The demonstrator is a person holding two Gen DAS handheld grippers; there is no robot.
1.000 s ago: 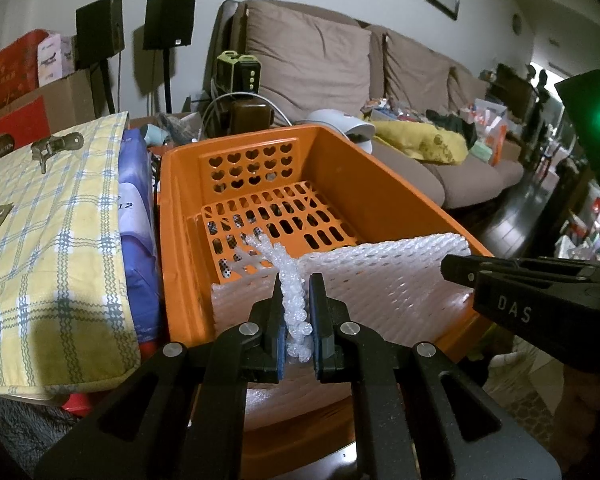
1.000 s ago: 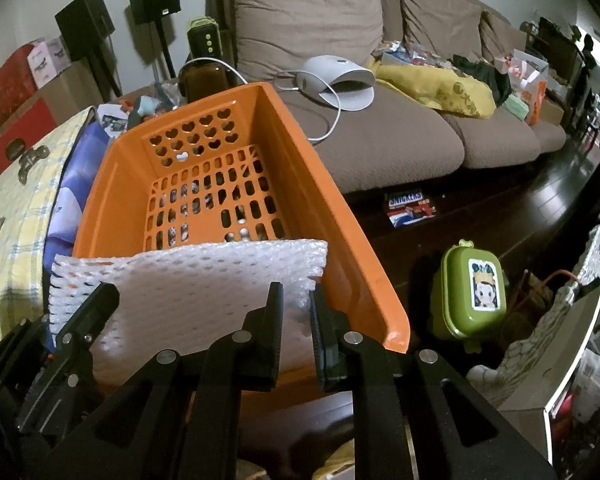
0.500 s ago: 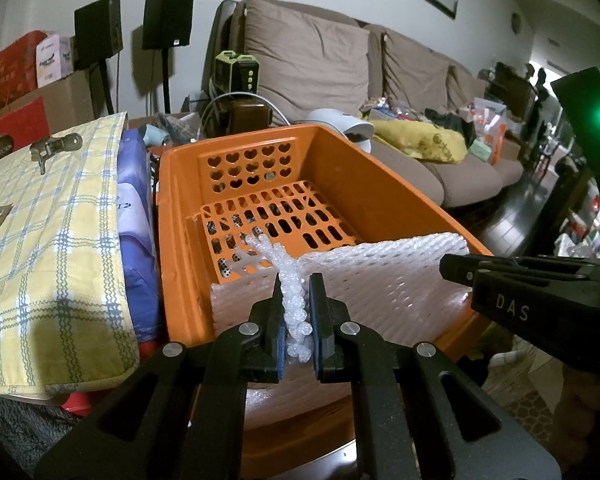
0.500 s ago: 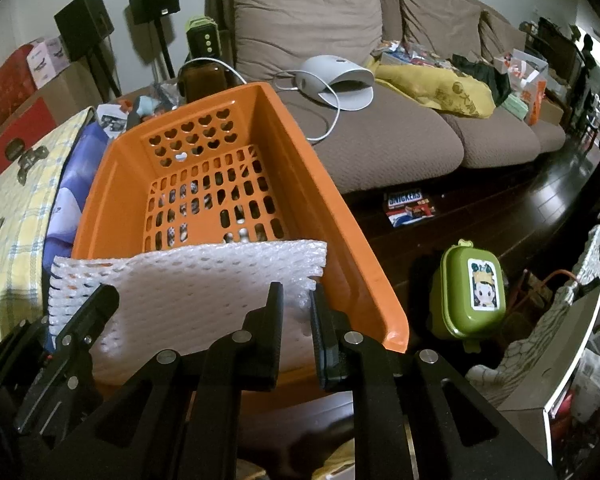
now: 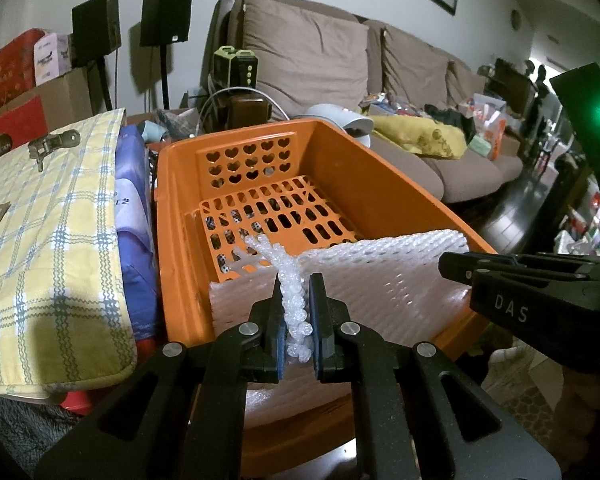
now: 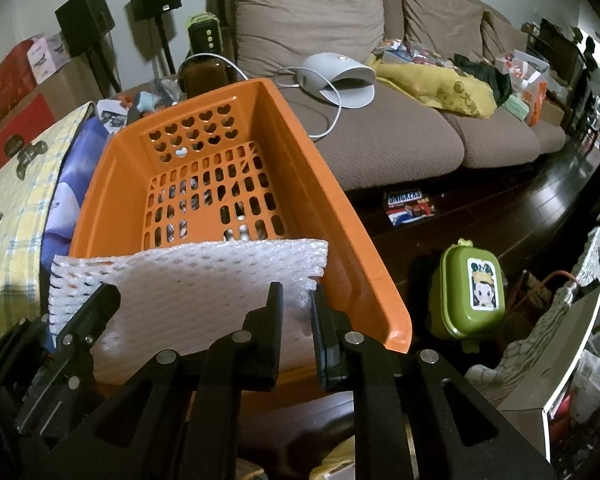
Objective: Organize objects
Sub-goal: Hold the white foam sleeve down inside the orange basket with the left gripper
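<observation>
A white foam net sheet [image 5: 380, 280] stands upright at the near end of an orange plastic basket [image 5: 380, 168], leaning on its near wall. My left gripper [image 5: 296, 312] is shut on a bunched fold of the sheet's left part. In the right wrist view the same foam net sheet [image 6: 188, 280] spans the orange basket [image 6: 340, 216], and my right gripper [image 6: 296, 312] is shut on its right edge. The right gripper [image 5: 460, 268] also shows at the right of the left wrist view. The left gripper [image 6: 100, 300] shows at the lower left of the right wrist view. The basket's slotted floor is bare beyond the sheet.
A yellow plaid cushion [image 5: 40, 240] and a blue package [image 5: 134, 220] press against the basket's left side. A brown sofa [image 6: 380, 136] with clutter stands behind. A green lunch box [image 6: 470, 292] and a Snickers box [image 6: 408, 204] lie on the dark floor to the right.
</observation>
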